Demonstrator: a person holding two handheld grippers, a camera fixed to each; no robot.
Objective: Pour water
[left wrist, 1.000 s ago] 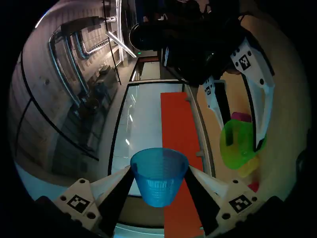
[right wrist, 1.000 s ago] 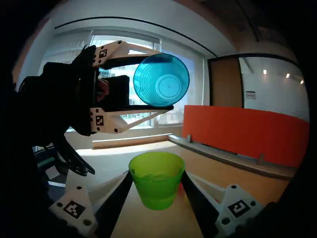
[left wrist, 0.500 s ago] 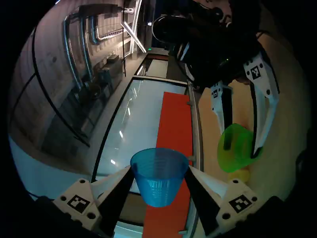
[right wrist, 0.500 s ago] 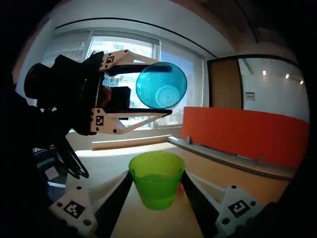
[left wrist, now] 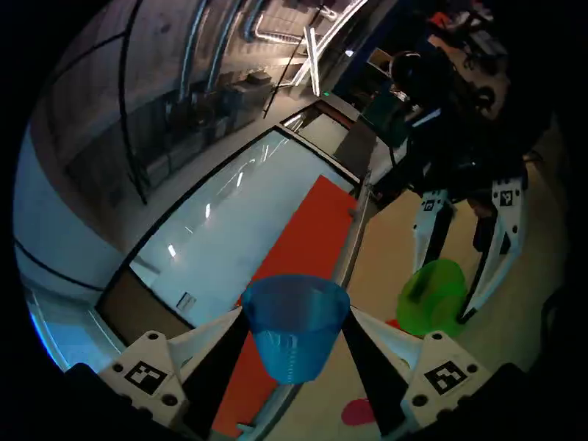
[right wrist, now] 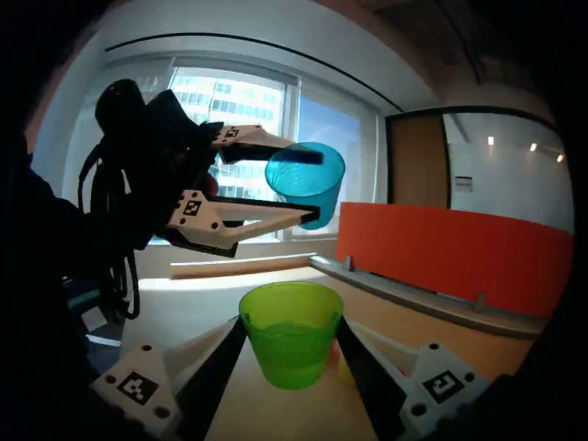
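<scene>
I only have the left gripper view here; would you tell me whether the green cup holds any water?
Observer: Yes. In the right gripper view, the green cup shows a water line about halfway up.
Operator: Thank you. How does the blue cup sit relative to it?
Observer: From that side, the blue cup hangs higher and farther off, mouth up and slightly tilted, in the left gripper.
</scene>
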